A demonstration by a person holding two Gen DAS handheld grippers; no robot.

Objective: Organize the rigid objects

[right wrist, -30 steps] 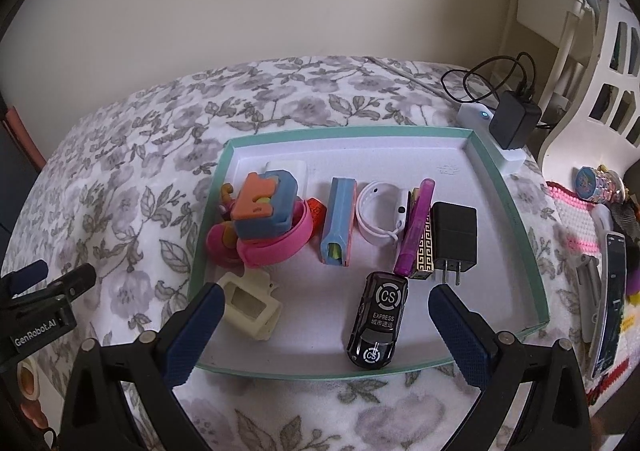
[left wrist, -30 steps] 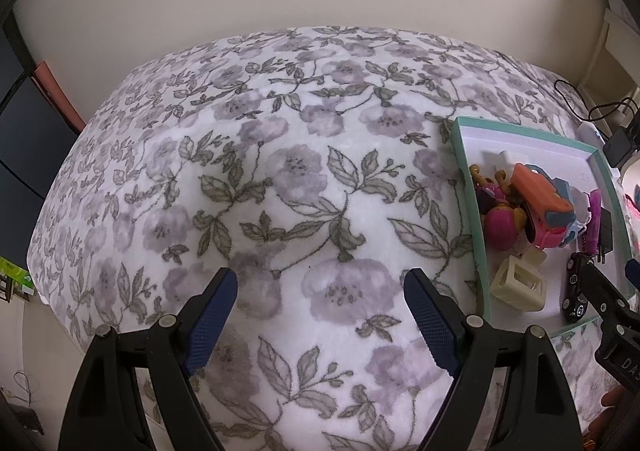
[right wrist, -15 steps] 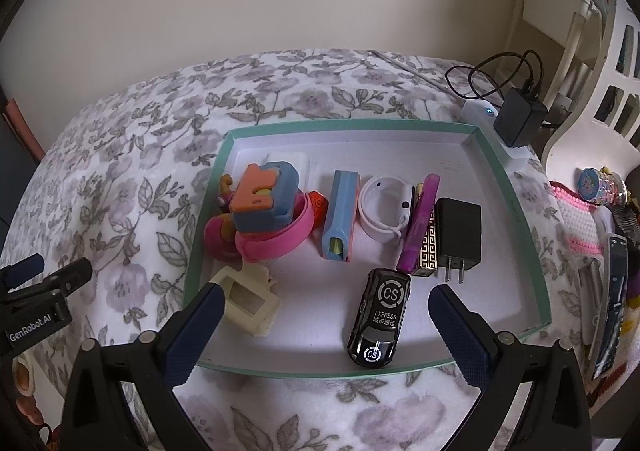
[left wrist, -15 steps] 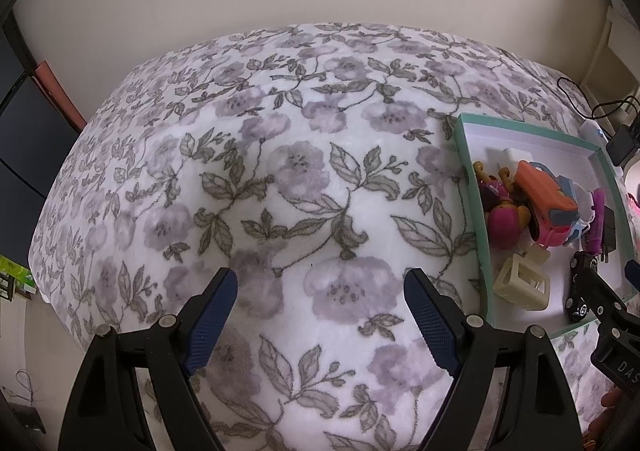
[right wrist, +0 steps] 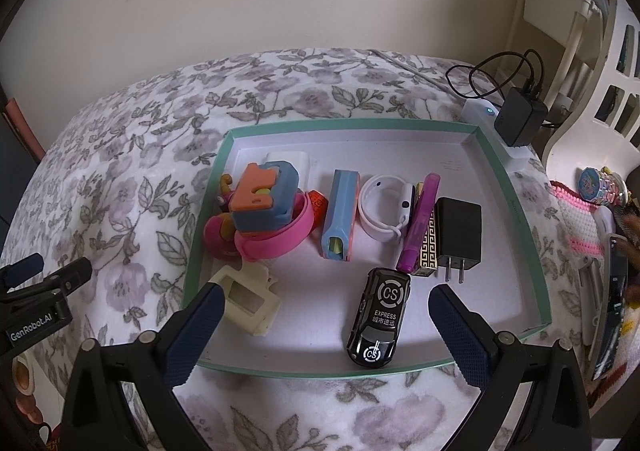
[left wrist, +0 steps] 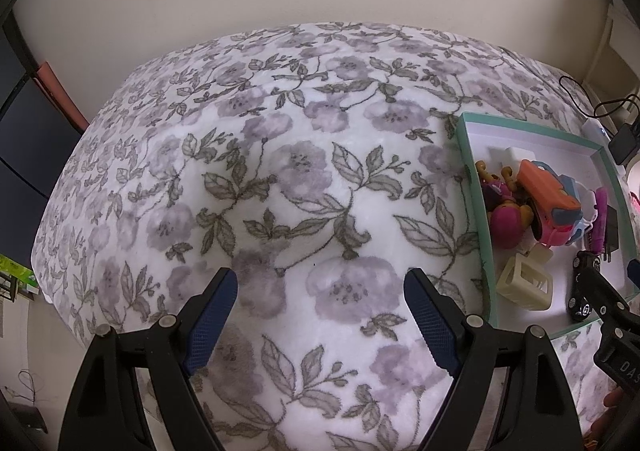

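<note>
A teal-rimmed tray [right wrist: 516, 211] lies on the floral blanket [left wrist: 280, 179]. It holds a black toy car [right wrist: 378, 317], a cream frame piece [right wrist: 250, 301], an orange-and-blue toy [right wrist: 266, 197] on a pink band [right wrist: 276, 243], a blue block [right wrist: 340, 219], a white ring [right wrist: 382, 211], a purple pen [right wrist: 420, 219] and a black plug [right wrist: 458, 235]. My right gripper [right wrist: 322, 301] is open and empty above the tray's near edge. My left gripper [left wrist: 320, 291] is open and empty over bare blanket, left of the tray [left wrist: 474, 211].
A white power strip with a black charger [right wrist: 518, 117] and cables sits behind the tray. White shelving [right wrist: 600, 63] and loose items [right wrist: 600, 187] stand at the right. The blanket's edge drops off at the left [left wrist: 52, 251].
The right gripper has drawn slightly nearer the tray. The left view has shifted a little; both grippers stay open.
</note>
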